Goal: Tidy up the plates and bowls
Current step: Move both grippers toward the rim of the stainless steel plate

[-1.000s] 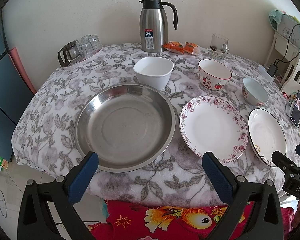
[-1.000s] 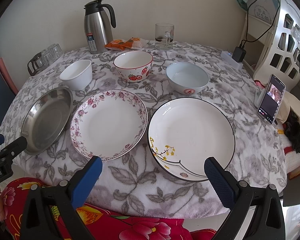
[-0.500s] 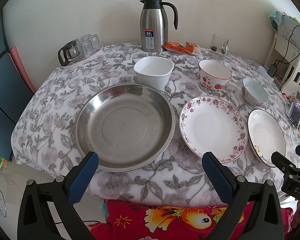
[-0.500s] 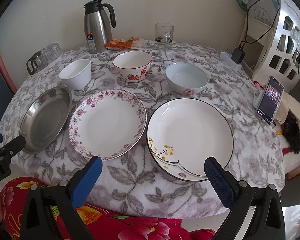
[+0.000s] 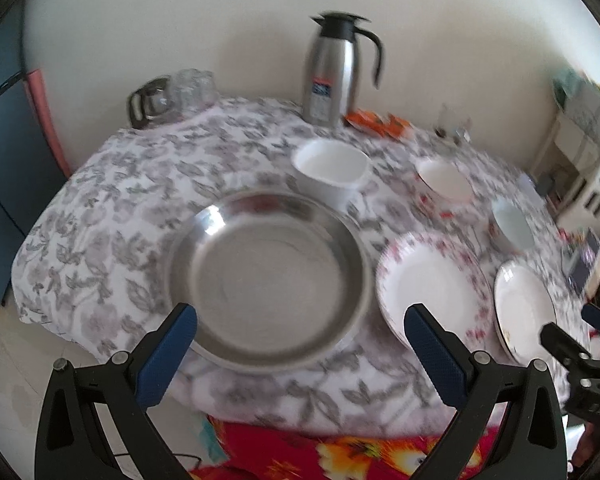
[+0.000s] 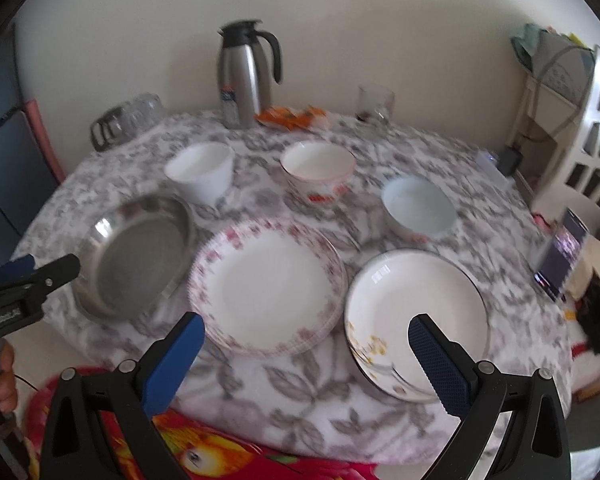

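A steel plate (image 5: 268,276) (image 6: 136,256), a pink-flowered plate (image 5: 432,284) (image 6: 268,284) and a black-rimmed white plate (image 5: 526,312) (image 6: 416,316) lie in a row on the floral tablecloth. Behind them stand a white square bowl (image 5: 332,168) (image 6: 202,170), a strawberry bowl (image 5: 444,180) (image 6: 318,168) and a pale blue bowl (image 5: 514,226) (image 6: 418,206). My left gripper (image 5: 300,354) is open and empty before the steel plate. My right gripper (image 6: 306,360) is open and empty between the flowered and black-rimmed plates.
At the back stand a steel thermos jug (image 5: 332,68) (image 6: 244,72), a glass teapot with glasses (image 5: 168,94) (image 6: 124,120), orange snack packets (image 6: 292,116) and a glass mug (image 6: 374,104). A phone (image 6: 560,256) leans at the right edge. A white rack (image 6: 584,148) stands right.
Both grippers have risen and drawn back and both views tilt down, blurred by motion. The dishes have not moved. Both grippers stay open.
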